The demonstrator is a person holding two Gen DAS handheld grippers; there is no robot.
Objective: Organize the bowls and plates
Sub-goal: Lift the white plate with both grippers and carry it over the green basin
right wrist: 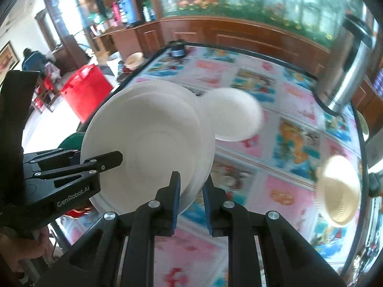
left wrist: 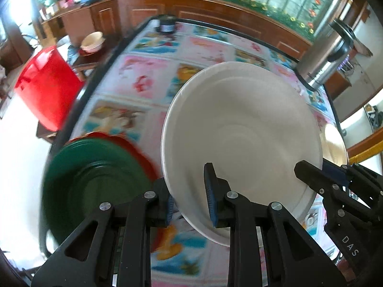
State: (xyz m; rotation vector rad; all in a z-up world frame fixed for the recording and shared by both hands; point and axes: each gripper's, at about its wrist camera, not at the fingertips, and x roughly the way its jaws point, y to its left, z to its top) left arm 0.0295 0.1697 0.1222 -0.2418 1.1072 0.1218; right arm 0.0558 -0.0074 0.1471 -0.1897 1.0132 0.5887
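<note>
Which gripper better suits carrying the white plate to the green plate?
Left, probably: green plate lies beside the left gripper; right gripper holds the white plate by its opposite rim, near the beige bowl.

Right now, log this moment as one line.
left tongs: shut on white plate | right tongs: shut on same plate | plate: lifted, tilted | green plate: on table

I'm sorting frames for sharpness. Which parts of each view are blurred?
Left wrist view: green plate and patterned tablecloth smear; held white plate stays crisp. Right wrist view: white bowl and cream bowl smear.
</note>
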